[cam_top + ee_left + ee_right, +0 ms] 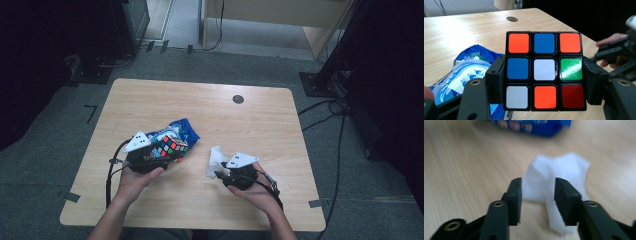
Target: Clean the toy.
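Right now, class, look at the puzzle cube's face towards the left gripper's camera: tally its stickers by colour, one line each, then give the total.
Face of the puzzle cube, held in the left gripper:
Orange: 3
Blue: 2
White: 2
Green: 1
Red: 1
Total: 9

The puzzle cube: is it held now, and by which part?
Yes. The left gripper holds the puzzle cube by two opposite side faces. The right gripper is open at a white tissue.
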Tool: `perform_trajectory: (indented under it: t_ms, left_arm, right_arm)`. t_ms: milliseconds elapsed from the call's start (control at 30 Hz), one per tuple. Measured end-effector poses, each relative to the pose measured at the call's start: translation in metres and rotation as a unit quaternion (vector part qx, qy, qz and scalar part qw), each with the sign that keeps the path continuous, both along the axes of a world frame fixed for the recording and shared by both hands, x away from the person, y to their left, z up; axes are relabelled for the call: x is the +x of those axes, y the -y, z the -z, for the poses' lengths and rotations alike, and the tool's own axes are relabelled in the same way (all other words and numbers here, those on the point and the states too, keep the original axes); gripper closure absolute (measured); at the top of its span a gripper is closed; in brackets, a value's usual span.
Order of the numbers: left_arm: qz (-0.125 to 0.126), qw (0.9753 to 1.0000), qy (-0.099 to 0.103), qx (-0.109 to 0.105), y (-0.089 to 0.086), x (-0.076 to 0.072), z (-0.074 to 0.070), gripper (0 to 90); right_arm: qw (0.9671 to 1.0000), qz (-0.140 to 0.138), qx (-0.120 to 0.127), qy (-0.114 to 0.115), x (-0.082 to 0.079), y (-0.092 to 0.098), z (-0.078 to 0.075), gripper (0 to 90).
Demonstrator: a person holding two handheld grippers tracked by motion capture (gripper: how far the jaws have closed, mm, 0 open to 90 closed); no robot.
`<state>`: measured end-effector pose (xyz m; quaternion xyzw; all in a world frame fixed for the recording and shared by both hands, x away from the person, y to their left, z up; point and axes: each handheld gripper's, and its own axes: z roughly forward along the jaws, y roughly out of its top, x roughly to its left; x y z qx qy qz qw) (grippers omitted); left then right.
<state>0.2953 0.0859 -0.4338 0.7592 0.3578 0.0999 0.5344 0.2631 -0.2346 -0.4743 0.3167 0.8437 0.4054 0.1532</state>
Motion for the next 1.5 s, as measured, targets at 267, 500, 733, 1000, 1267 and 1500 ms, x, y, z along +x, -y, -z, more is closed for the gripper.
perform_trajectory:
  t_ms: [267, 500, 733, 1000, 1267, 1500]
  left_arm:
    - [0.006, 1.0000, 0.004, 0.000, 0.004, -0.002, 0.002, 34.1]
    - [0.020, 0.9995, 0.022, 0.013, 0.014, -0.008, 0.006, 34.2]
    - [0.049, 0.9973, 0.046, 0.030, 0.023, -0.012, 0.010, 34.2]
    - [0.078, 0.9948, 0.049, 0.044, 0.042, -0.020, 0.016, 34.2]
    - [0.090, 0.9922, 0.059, 0.064, 0.057, -0.026, 0.021, 34.3]
    - [0.104, 0.9880, 0.096, 0.063, 0.061, -0.036, 0.019, 34.3]
  right_arm:
    - [0.9977, 0.066, -0.008, 0.010, 0.015, -0.018, 0.028, 40.8]
    - [0.9947, 0.097, -0.033, 0.009, 0.015, -0.022, 0.035, 74.7]
    - [0.9929, 0.110, 0.018, 0.041, 0.007, -0.011, 0.012, 85.2]
    - [0.9818, 0.079, 0.133, 0.111, -0.019, -0.011, -0.044, 86.4]
    - [0.9758, 0.051, 0.182, 0.110, -0.033, -0.029, -0.058, 86.5]
    - [0.9749, 0.039, 0.206, 0.075, -0.030, -0.038, -0.048, 86.2]
